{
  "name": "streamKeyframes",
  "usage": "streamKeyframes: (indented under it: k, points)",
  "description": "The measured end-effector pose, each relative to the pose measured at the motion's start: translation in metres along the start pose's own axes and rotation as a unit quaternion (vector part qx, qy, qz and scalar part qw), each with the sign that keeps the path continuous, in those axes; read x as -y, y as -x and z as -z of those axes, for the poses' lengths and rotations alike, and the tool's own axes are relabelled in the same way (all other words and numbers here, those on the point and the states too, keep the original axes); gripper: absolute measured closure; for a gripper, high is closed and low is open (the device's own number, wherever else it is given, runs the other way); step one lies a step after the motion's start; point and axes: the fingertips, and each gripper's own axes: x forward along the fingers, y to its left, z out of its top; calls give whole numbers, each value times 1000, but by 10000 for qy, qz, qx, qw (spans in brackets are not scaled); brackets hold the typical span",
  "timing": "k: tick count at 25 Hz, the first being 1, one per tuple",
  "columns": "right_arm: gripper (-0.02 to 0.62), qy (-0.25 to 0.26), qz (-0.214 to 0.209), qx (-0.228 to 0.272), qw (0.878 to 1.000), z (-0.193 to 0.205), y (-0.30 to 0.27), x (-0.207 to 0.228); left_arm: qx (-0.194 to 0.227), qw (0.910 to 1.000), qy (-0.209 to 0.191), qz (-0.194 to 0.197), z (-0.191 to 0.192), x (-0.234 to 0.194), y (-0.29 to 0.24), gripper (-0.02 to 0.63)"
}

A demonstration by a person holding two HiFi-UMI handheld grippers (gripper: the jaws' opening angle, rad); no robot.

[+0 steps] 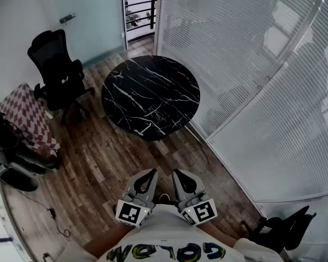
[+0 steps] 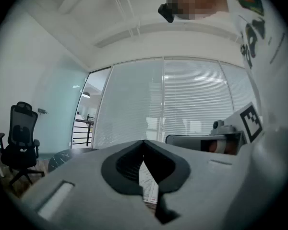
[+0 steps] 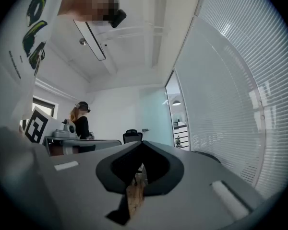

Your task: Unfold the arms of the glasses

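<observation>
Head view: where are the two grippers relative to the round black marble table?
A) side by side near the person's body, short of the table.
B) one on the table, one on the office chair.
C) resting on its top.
A: the left gripper and right gripper hang over the wood floor by the person's shirt, apart from the marble table.

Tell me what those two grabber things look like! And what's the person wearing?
Both the left gripper and the right gripper are pale grey plastic, with curved jaws lined in black padding. Each carries a white cube printed with black square markers. The person wears a white shirt with big yellow-green letters outlined in black.
</observation>
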Motion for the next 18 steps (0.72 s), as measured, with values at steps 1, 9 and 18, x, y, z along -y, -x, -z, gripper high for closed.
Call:
streamKeyframes:
  k: [1,9,18]
  points:
    - [594,8,7,-7,10000,0,0,1,-64,10000,-24,1,2,0,0,607]
    - [594,-219,-24,263,9994,-8,16,17,-175,9998,-67,-12,11,13,-9,607]
    - [594,-310,134,57,9994,2,48,45,-341,9994,18,-17,21,47,-27,607]
